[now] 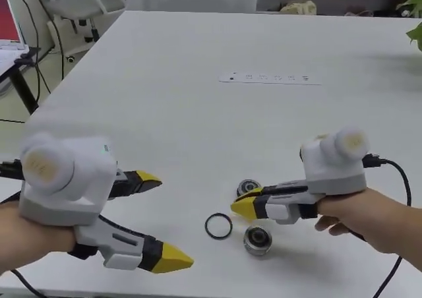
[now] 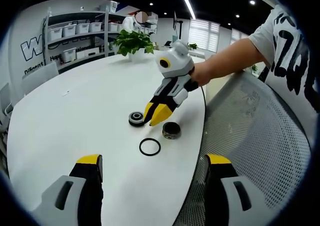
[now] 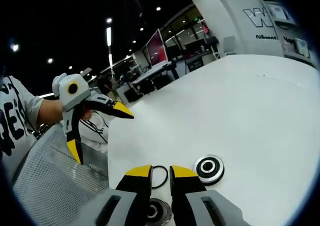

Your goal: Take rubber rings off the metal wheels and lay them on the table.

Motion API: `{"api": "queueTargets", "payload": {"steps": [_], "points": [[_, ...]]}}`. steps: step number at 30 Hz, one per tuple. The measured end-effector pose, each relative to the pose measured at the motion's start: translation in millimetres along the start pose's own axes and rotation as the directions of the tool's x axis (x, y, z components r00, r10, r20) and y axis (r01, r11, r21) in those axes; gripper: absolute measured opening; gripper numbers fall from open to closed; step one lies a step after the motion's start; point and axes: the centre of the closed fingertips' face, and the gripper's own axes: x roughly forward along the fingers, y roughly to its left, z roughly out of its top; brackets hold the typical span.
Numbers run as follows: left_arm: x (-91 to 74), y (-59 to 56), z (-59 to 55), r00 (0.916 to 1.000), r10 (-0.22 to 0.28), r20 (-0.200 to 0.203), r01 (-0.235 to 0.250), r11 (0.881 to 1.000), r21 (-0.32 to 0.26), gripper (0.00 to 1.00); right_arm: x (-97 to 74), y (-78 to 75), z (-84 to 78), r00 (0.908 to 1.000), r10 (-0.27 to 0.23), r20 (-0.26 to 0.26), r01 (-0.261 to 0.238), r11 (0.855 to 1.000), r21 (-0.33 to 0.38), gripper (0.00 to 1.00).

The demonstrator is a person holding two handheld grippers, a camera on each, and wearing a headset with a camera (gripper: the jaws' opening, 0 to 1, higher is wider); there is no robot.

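A loose black rubber ring [image 1: 218, 225] [image 2: 150, 147] [image 3: 163, 177] lies flat on the white table [image 1: 198, 113]. One metal wheel [image 1: 248, 187] [image 2: 136, 118] [image 3: 210, 168], with black rubber around it, rests just beyond the ring. A second wheel [image 1: 257, 240] [image 2: 171, 130] [image 3: 157, 211] sits to the ring's right, under my right gripper. My right gripper [image 1: 245, 207] [image 2: 155, 115] [image 3: 161, 175] hovers low between the two wheels, jaws a narrow gap apart and holding nothing. My left gripper [image 1: 161, 219] [image 2: 152, 163] [image 3: 100, 131] stands wide open left of the ring, empty.
A flat white strip [image 1: 270, 78] lies mid-table farther back. An office chair [image 1: 86, 1] stands past the far left corner and a plant [image 1: 414, 21] at the right edge. The table's near edge runs just below the grippers, beside a grey mesh chair [image 2: 250, 136].
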Motion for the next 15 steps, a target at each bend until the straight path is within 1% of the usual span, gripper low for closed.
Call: {"api": "queueTargets", "payload": {"steps": [4, 8, 10, 15], "points": [[4.3, 2.2, 8.8, 0.9998, 0.0, 0.019, 0.0, 1.0, -0.002, 0.8, -9.5, 2.2, 7.6, 0.9996, -0.004, 0.029, 0.004, 1.0, -0.001, 0.12], [8.4, 5.4, 15.1, 0.9997, -0.002, 0.024, 0.002, 1.0, 0.01, 0.8, -19.8, -1.5, 10.2, 0.999, -0.017, 0.042, 0.017, 1.0, -0.013, 0.12], [10.3, 8.2, 20.2, 0.9995, -0.003, 0.03, 0.003, 1.0, 0.016, 0.79, -23.5, -2.7, 11.1, 0.9988, -0.024, 0.044, 0.025, 1.0, -0.019, 0.13], [14.7, 13.5, 28.2, 0.9993, -0.004, 0.038, 0.003, 1.0, 0.028, 0.77, -34.7, -11.0, 13.4, 0.9968, -0.058, 0.055, 0.06, 0.998, -0.027, 0.14]]}}
